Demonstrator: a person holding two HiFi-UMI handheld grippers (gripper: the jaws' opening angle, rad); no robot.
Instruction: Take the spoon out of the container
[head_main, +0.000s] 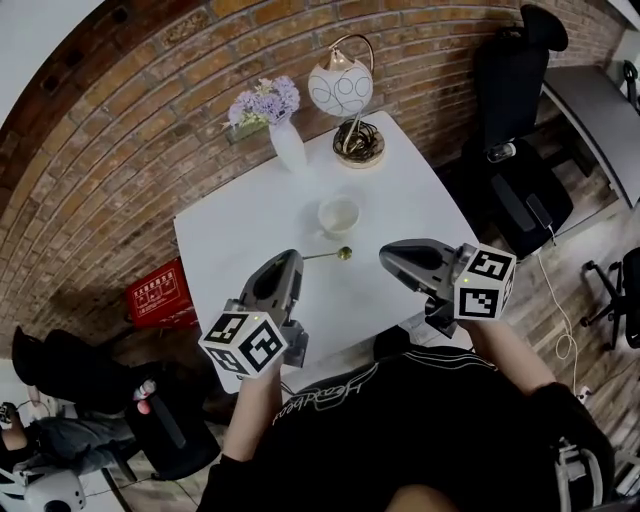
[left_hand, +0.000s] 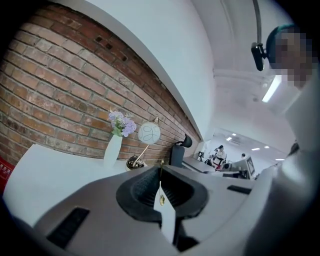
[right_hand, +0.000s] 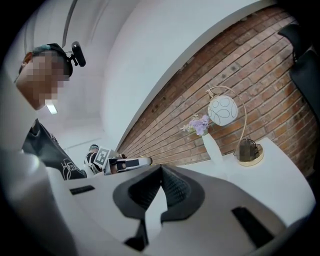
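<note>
Left gripper (head_main: 296, 259) clamped on spoon (head_main: 328, 255) handle. Spoon out of container (head_main: 339, 214), held over white table (head_main: 220, 240), bowl end near right gripper (head_main: 386, 256). Right jaws together, empty.

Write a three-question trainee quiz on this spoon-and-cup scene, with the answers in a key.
1. True or false: the spoon is out of the white cup.
2. The left hand-held gripper is: A) open and empty; B) shut on the spoon; C) shut on the white cup.
3. What does the right hand-held gripper hold between its jaws?

Key: 1 true; 2 B; 3 nothing, its jaws are shut and empty.
</note>
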